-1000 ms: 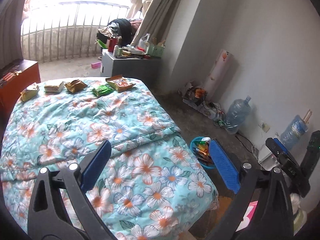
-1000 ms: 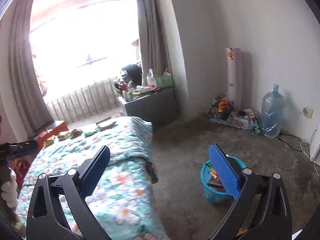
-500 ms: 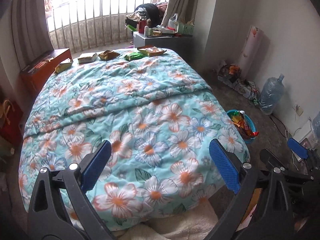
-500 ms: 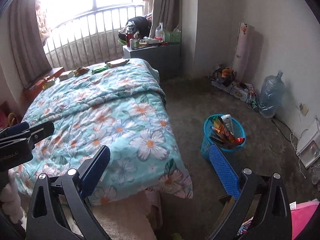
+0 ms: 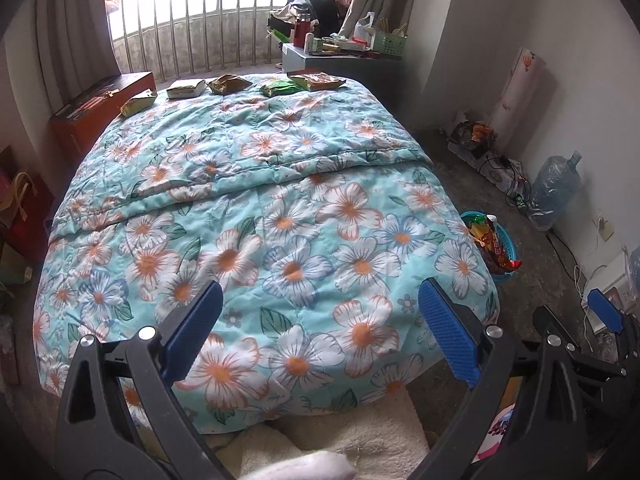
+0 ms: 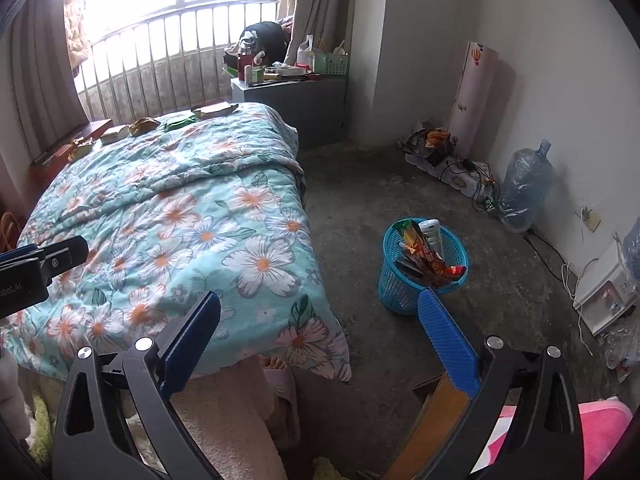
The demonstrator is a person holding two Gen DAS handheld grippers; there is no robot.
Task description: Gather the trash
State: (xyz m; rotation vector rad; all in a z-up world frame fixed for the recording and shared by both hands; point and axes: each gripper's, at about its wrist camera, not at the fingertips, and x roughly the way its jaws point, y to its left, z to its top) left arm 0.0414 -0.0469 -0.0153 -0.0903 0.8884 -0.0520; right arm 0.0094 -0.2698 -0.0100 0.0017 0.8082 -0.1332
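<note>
The left gripper (image 5: pixel 320 332), a black frame with blue ribbed pads, has its jaws spread wide with nothing between them, held above the near end of the bed's turquoise quilt printed with white and orange flowers (image 5: pixel 256 216). The right gripper (image 6: pixel 320 336), of the same build, is likewise spread and empty, poised off the near right corner of that quilt, over the bare grey concrete floor (image 6: pixel 400 184).

On the floor just beside the quilt's right edge stands a round blue plastic mesh basket (image 6: pixel 390 280), with red and orange snack wrappers and a white bottle sticking out of it. At the far end of the quilt, by the window railing, lies a row of trash: a yellow-green packet (image 5: pixel 138 103), a pale flat box (image 5: pixel 187 89), a crumpled gold wrapper (image 5: pixel 229 83), a green packet (image 5: pixel 280 89) and an orange-brown snack bag (image 5: pixel 318 80). All five are well apart from both grippers.
</note>
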